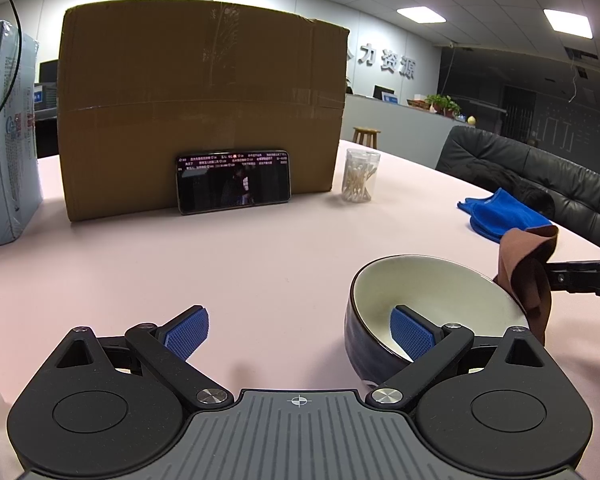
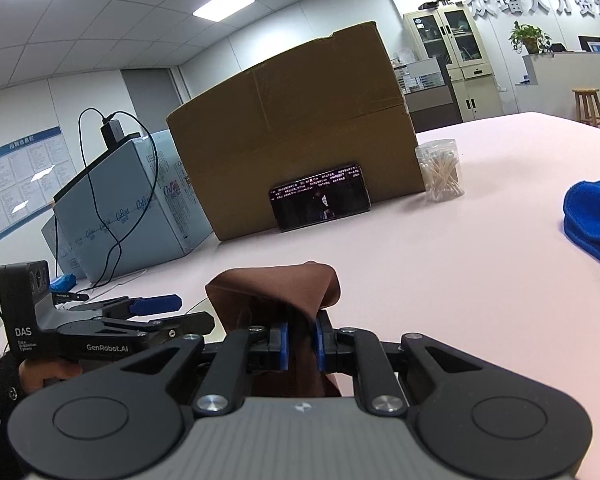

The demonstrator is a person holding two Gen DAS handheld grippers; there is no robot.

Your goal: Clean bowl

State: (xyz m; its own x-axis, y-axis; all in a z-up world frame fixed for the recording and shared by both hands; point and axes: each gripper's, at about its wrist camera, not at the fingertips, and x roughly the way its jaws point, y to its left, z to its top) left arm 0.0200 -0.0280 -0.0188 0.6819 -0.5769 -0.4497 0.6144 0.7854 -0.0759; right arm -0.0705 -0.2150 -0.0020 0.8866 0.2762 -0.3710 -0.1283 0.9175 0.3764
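A bowl [image 1: 428, 292], dark outside and white inside, sits on the pink table at the lower right of the left wrist view. My left gripper [image 1: 300, 336] is open wide; its right finger [image 1: 412, 336] reaches inside the bowl over the near rim, its left finger lies outside. My right gripper [image 2: 300, 344] is shut on a brown cloth [image 2: 276, 292]. In the left wrist view the cloth [image 1: 528, 268] hangs at the bowl's right rim. The bowl is hidden in the right wrist view, where the left gripper [image 2: 148, 312] shows at the left.
A large cardboard box [image 1: 200, 104] stands at the back with a phone [image 1: 233, 186] leaning on it. A jar of cotton swabs [image 1: 360, 176] stands to its right. A blue cloth [image 1: 500, 216] lies near the table's right edge. A light blue carton [image 1: 4, 132] stands left.
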